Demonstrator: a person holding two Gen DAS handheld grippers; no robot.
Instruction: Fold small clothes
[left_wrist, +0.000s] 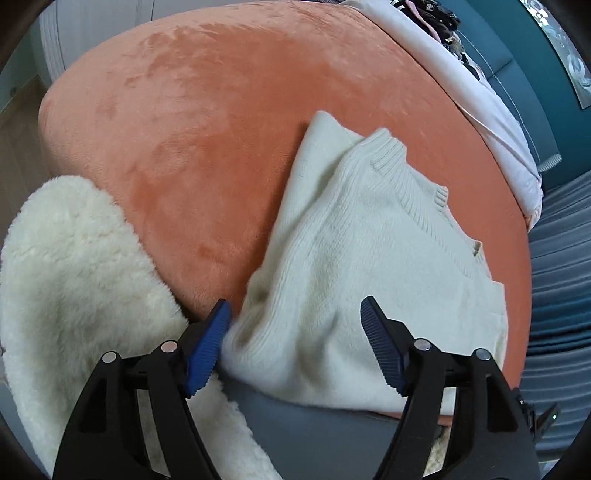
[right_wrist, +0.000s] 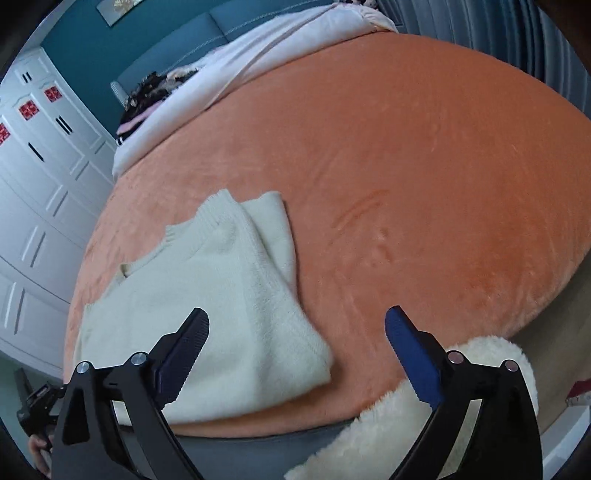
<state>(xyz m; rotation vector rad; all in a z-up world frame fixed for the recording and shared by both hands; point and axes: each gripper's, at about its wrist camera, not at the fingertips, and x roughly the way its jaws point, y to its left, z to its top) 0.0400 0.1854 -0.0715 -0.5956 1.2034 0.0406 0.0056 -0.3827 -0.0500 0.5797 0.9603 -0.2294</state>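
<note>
- Near the bed's front edge, the cream sweater (left_wrist: 354, 236) (right_wrist: 207, 295) has its lower hem cut off behind the gripper bodies in both views.
- Dark clothes (right_wrist: 147, 96) heaped by the white duvet (left_wrist: 480, 96) are too small to identify.
- One sweater lies on the orange blanket (left_wrist: 207, 122) (right_wrist: 424, 166), a side folded under, ribbed collar away from the cameras.
- One fluffy white rug (left_wrist: 74, 266) hangs over the bed's corner.
- Two grippers: left gripper (left_wrist: 295, 343) spread wide, holding nothing; right gripper (right_wrist: 295, 354) likewise spread, empty.

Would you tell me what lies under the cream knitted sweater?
The cream knitted sweater rests on the orange plush bedspread; anything between its folded layers is hidden.
</note>
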